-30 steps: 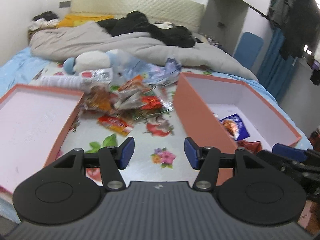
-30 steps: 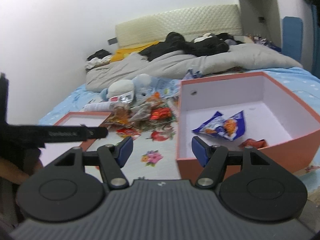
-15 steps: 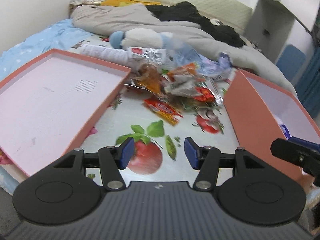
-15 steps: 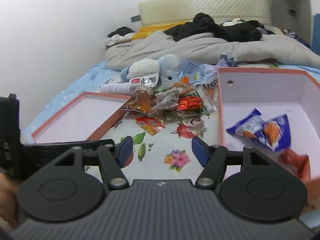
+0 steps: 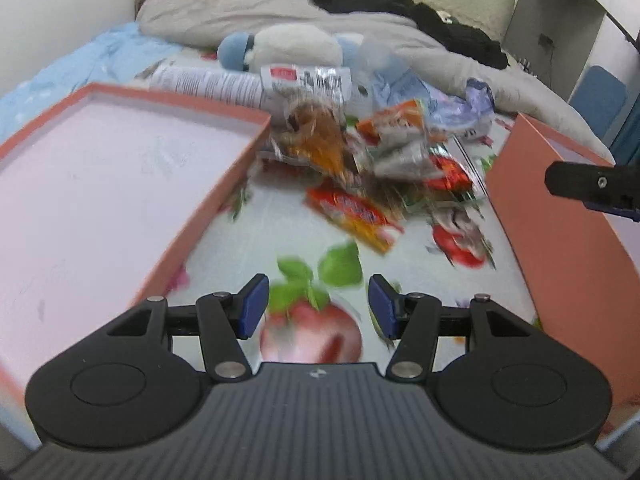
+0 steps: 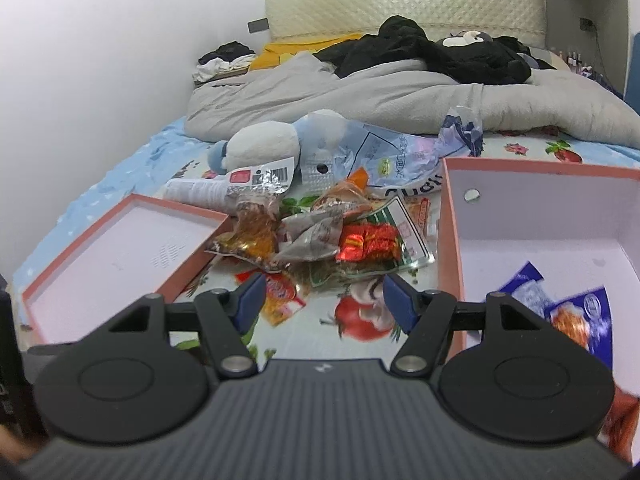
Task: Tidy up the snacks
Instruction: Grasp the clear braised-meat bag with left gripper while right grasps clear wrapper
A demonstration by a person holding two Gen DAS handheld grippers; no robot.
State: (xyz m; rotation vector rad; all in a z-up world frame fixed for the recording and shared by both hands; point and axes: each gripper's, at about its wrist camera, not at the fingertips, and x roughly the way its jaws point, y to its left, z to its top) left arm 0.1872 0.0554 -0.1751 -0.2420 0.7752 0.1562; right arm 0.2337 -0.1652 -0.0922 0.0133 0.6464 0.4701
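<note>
A heap of snack packets (image 5: 360,160) (image 6: 320,236) lies on the flowered cloth between two salmon-edged boxes. An orange-red packet (image 5: 352,216) (image 6: 282,296) lies nearest me. The shallow left box (image 5: 100,184) (image 6: 120,248) holds nothing. The deep right box (image 5: 540,200) (image 6: 540,216) holds a blue packet (image 6: 568,308). My left gripper (image 5: 318,306) hangs open over the cloth, short of the heap. My right gripper (image 6: 324,300) is open too, its tips just before the heap; part of it shows at the right edge (image 5: 588,188) of the left wrist view.
A white and blue plush toy (image 5: 288,48) (image 6: 264,144) and a clear plastic bag (image 6: 384,156) lie behind the heap. A grey duvet (image 6: 380,92) with black clothes (image 6: 432,52) covers the far bed. The wall runs along the left.
Both grippers have swung left and come closer to the snack heap; the left one also sank. The right box has slid toward the right edge of both views. Jaws unchanged.
</note>
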